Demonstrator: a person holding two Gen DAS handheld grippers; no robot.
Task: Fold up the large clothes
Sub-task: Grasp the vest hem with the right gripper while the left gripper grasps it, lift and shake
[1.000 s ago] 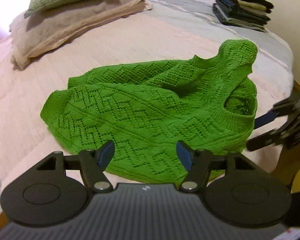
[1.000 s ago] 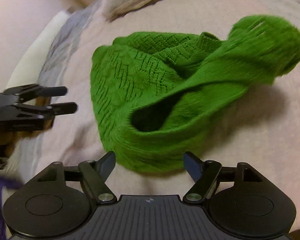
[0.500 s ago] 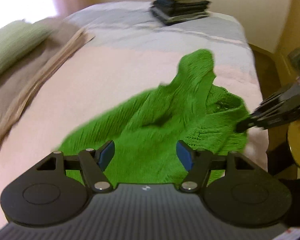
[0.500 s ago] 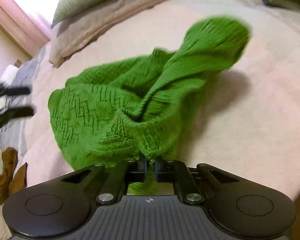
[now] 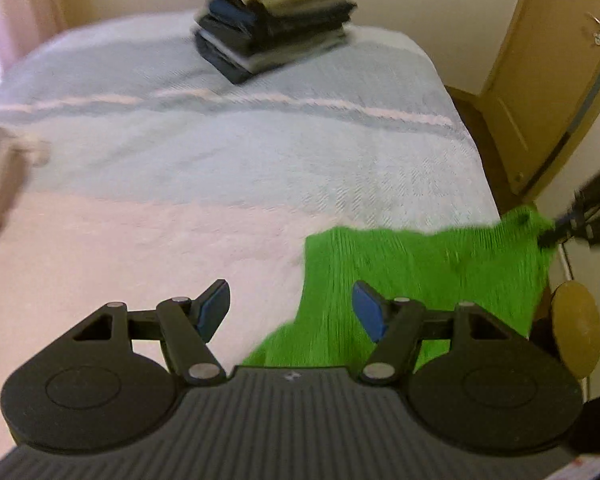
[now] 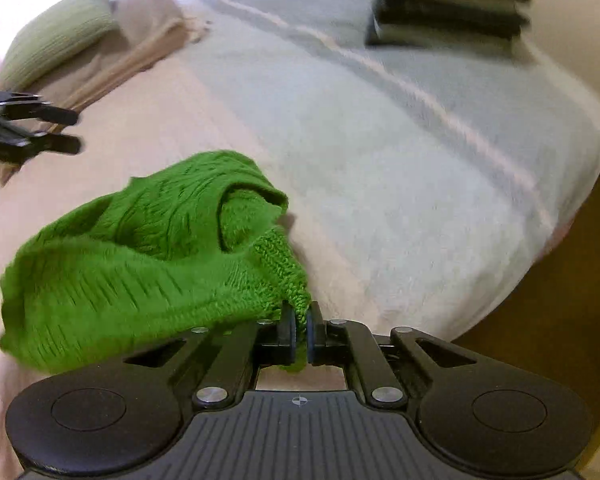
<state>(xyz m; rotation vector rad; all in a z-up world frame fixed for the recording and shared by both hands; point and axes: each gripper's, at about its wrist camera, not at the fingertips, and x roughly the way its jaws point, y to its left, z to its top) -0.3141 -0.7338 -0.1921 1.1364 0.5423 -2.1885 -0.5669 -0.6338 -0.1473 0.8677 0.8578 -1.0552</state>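
The right gripper (image 6: 299, 330) pinches a corner of the green knit sweater (image 6: 132, 264), bunched near the bed's (image 6: 400, 168) side edge, while the left gripper (image 5: 290, 306) hangs spread and empty above bare pink bedspread (image 5: 112, 248) beside it.

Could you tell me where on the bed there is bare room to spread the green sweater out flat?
The widest bare patch is the pale blue blanket between the green sweater and the stack of folded clothes. The pink cover ahead of the open left gripper is also bare. The far corner with the stack is crowded, and so is the pillow end.
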